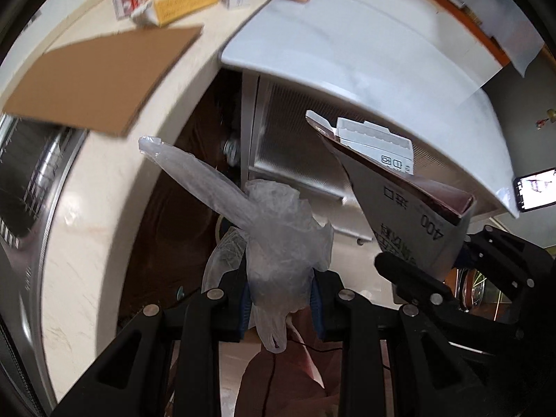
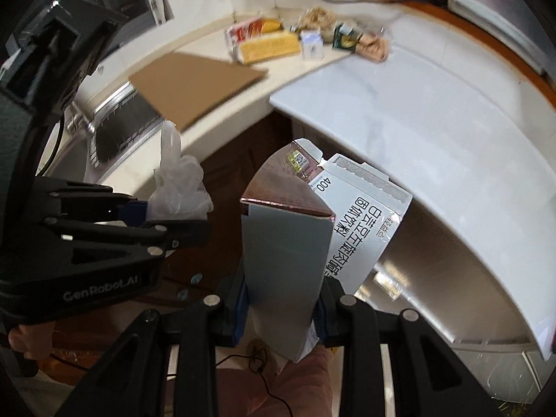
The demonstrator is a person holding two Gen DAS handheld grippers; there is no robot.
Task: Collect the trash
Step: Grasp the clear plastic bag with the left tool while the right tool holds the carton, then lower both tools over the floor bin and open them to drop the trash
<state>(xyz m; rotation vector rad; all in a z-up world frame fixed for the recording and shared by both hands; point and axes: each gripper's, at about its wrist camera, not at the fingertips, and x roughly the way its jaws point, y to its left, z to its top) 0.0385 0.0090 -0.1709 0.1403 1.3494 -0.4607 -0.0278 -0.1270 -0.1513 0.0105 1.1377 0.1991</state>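
— What's over on the left?

— A flat sheet of brown cardboard (image 1: 100,80) on the pale counter (image 1: 104,180), its edge jutting over a steel sink (image 1: 31,180). Small boxes and wrappers (image 1: 184,3) sit at the counter's far corner.

— And the left gripper (image 1: 279,299)?

— Nearly closed, clamped on a crumpled clear plastic bag (image 1: 278,229) (one twisted end sticks up and to the left).

— Further right?

— The right gripper (image 2: 283,309) — narrowly parted, pads pressed on a flattened drink carton (image 2: 288,253) with a printed white side. Both pieces of trash hang in the air, in front of the white counter (image 2: 417,132).
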